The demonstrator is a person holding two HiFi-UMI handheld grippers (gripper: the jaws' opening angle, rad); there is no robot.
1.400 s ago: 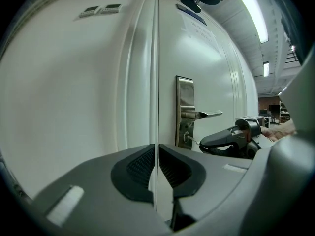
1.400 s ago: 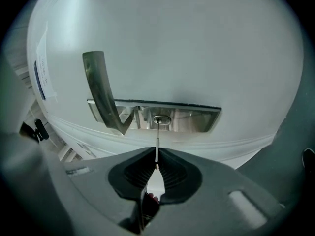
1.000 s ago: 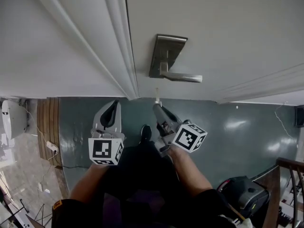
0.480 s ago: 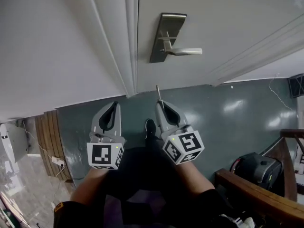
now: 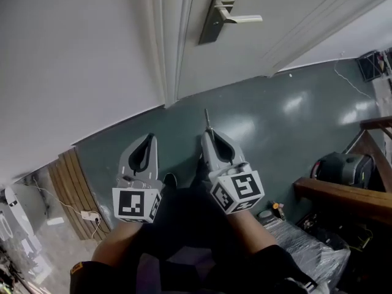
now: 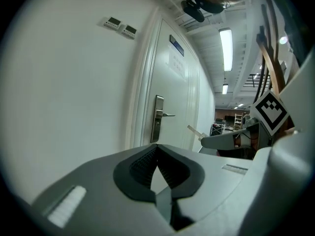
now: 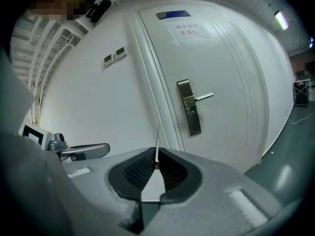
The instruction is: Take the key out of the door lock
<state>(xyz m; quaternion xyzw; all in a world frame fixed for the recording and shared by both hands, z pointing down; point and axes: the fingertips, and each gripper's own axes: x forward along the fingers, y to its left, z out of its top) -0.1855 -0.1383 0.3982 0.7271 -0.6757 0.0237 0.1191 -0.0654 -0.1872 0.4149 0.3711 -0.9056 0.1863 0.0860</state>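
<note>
My right gripper (image 5: pixel 209 133) is shut on a thin metal key (image 5: pixel 207 118), whose blade sticks out past the fingertips toward the door. In the right gripper view the key (image 7: pixel 157 146) stands upright between the closed pads. The door's steel lock plate (image 5: pixel 220 8) and lever handle (image 5: pixel 242 19) are far off at the top of the head view, well away from the key. My left gripper (image 5: pixel 149 137) hangs beside the right one, shut with nothing in it. The left gripper view shows the lock plate (image 6: pixel 158 118) and the key (image 6: pixel 196 131) to its right.
The white door frame (image 5: pixel 168 54) meets the grey-green floor (image 5: pixel 275 121). A slatted wooden panel (image 5: pixel 73 188) and a power strip (image 5: pixel 89 215) lie at the left. A black bag (image 5: pixel 337 167) and a wooden rail (image 5: pixel 343 192) are at the right.
The door and its lock have drifted up and farther away in the head view as I backed off. Both grippers keep their stance, the key still in the right one.
</note>
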